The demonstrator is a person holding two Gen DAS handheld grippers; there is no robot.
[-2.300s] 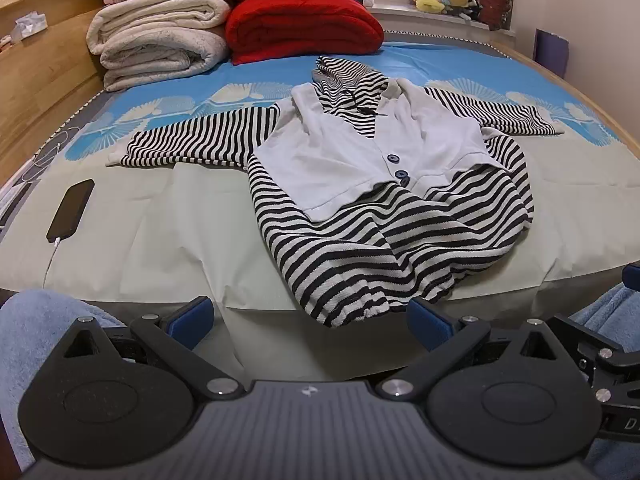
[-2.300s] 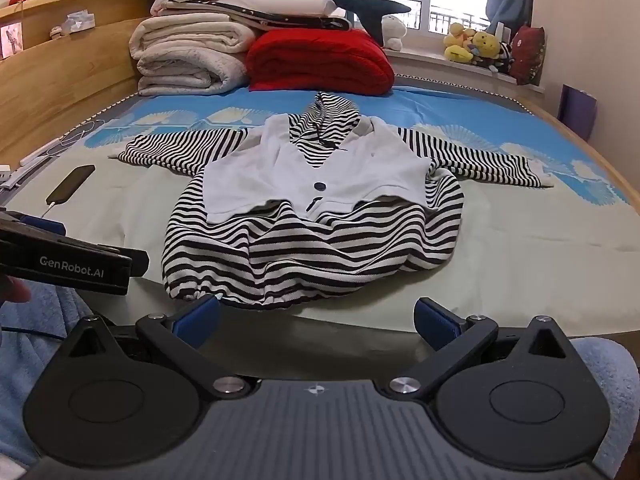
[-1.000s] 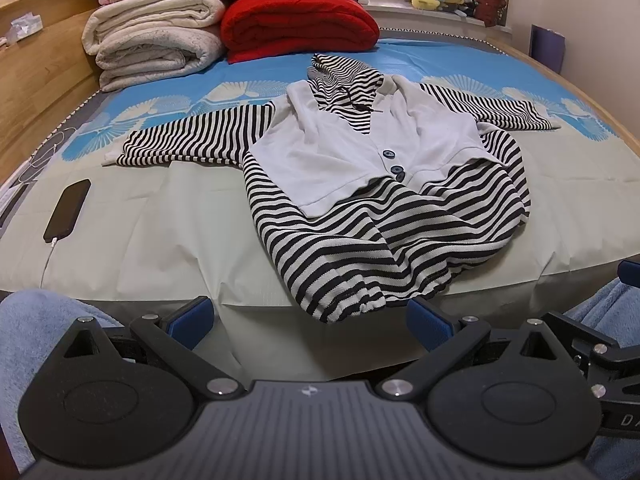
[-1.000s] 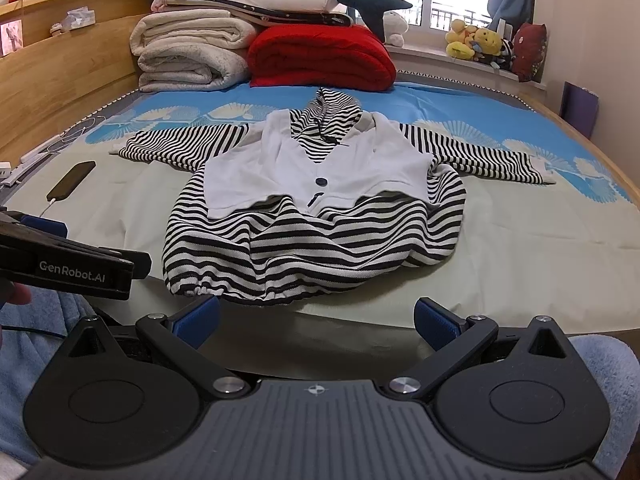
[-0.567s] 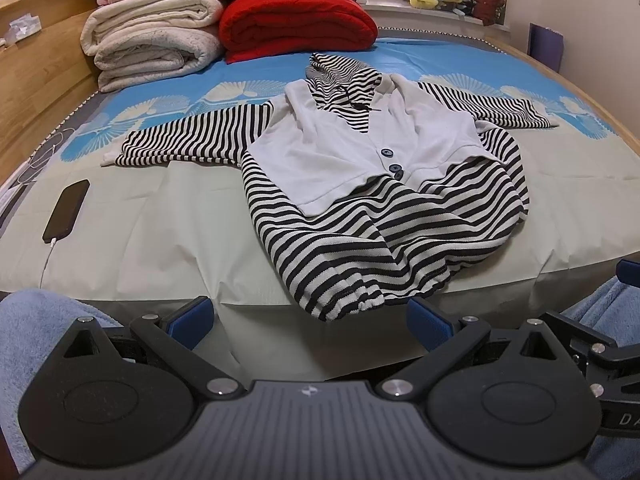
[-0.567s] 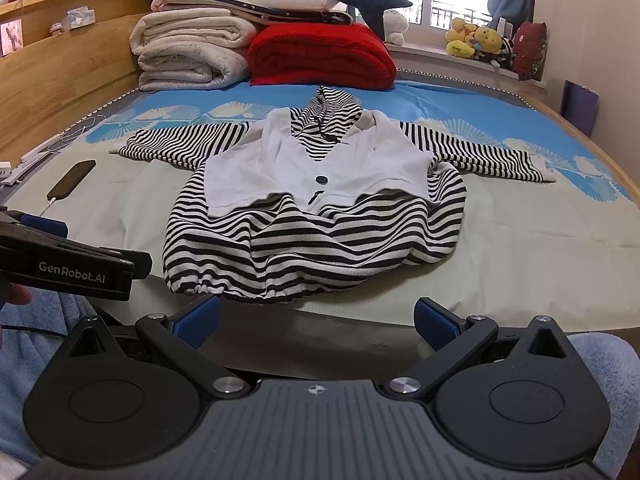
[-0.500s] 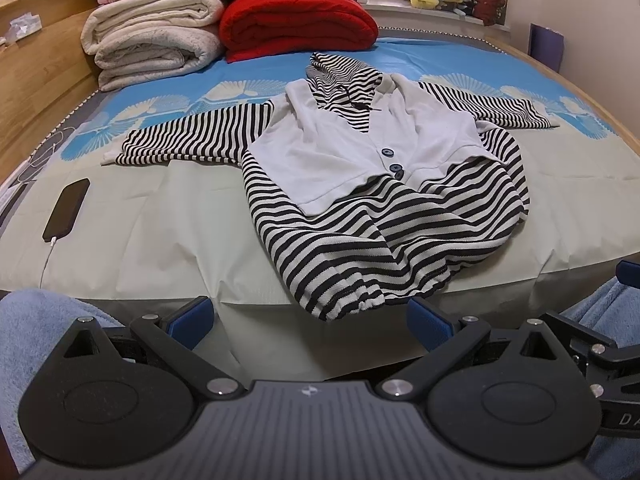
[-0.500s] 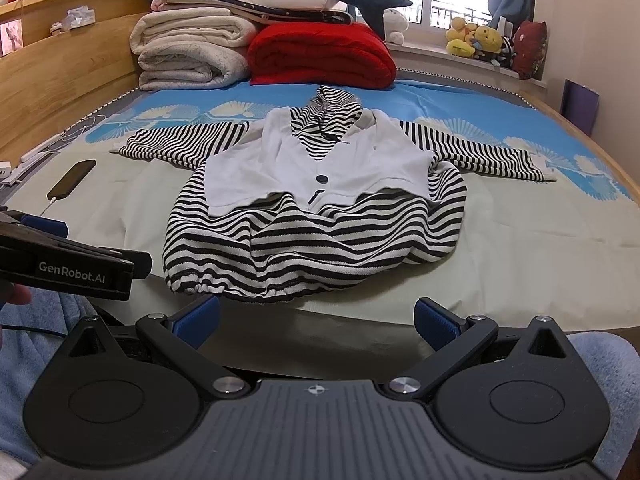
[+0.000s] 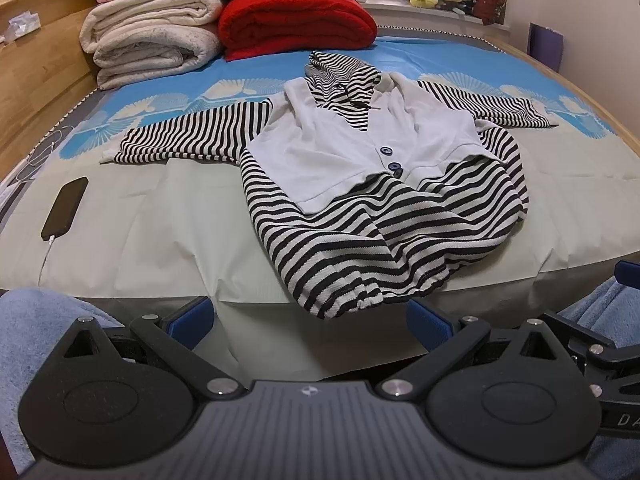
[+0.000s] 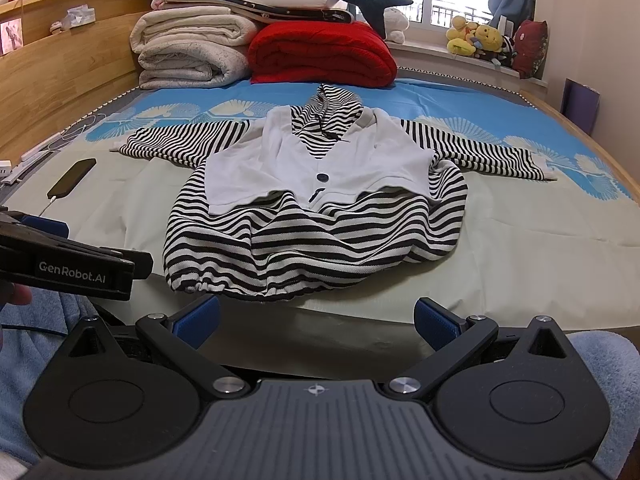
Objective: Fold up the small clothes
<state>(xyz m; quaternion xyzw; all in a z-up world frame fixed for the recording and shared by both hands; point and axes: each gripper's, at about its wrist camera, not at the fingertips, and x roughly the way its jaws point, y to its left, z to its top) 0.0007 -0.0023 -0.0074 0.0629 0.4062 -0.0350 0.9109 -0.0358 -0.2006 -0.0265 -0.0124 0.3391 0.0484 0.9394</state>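
Note:
A small black-and-white striped hooded garment with a white buttoned vest front lies flat on the bed, sleeves spread to both sides; it also shows in the right wrist view. Its gathered hem reaches the near bed edge. My left gripper is open and empty, just short of the hem. My right gripper is open and empty, below the hem at the bed edge. The left gripper's body shows at the left of the right wrist view.
A black phone on a cable lies on the bed at the left. Folded white blankets and a red blanket are stacked at the headboard end. Plush toys sit on the windowsill. A wooden bed frame runs along the left.
Both grippers stayed open and almost still; the views shifted only slightly. The garment has not moved.

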